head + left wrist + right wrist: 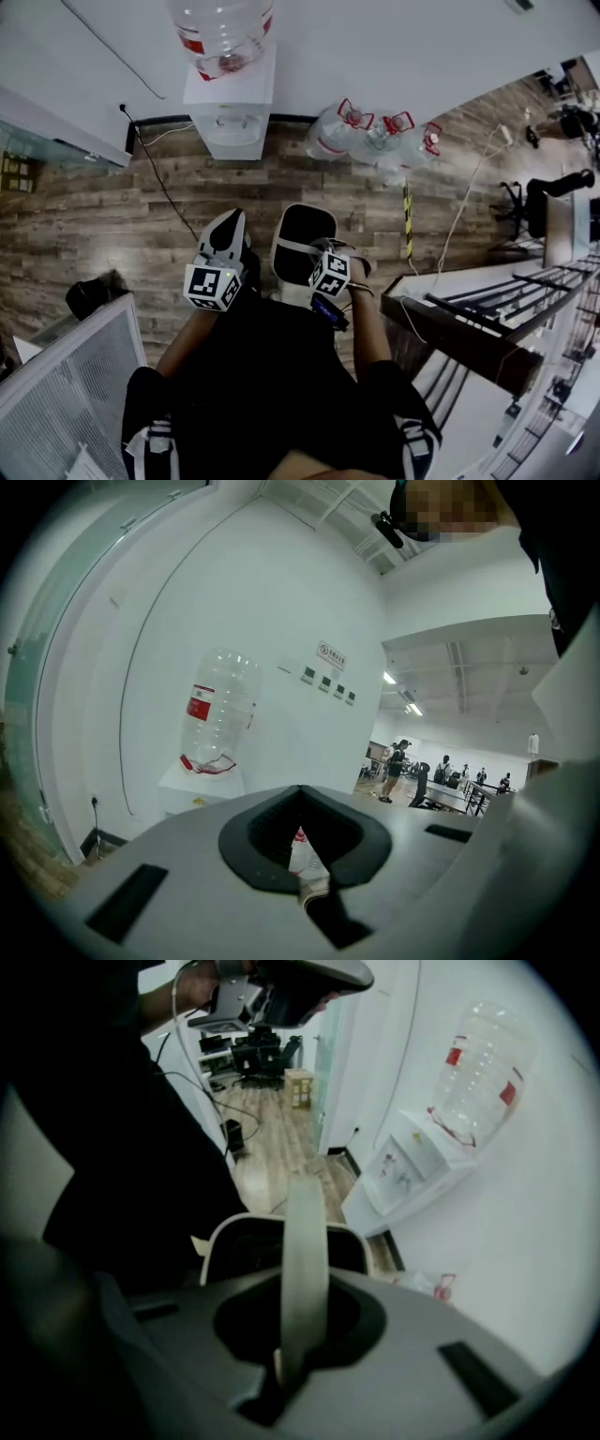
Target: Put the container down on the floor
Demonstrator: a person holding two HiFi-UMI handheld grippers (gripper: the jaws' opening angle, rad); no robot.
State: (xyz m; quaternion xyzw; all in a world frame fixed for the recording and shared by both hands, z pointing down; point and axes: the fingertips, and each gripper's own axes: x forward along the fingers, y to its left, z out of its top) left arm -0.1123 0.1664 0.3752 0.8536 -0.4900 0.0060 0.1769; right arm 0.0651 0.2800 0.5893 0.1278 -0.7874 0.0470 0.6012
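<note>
Ahead of both grippers: one white water dispenser (230, 112) topped by one clear upturned bottle (222, 33). Beyond right gripper (281, 1372): three clear red-capped jugs (375, 136) lying on wooden plank floor (94, 216). One white, dark-lined container (302, 242) under right gripper, jaws pinching its pale strap handle (305, 1260). Left gripper (314, 897) pressed together, empty, just beside container.

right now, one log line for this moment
right gripper: shut on container handle | container: hanging above wood floor | left gripper: shut, empty
</note>
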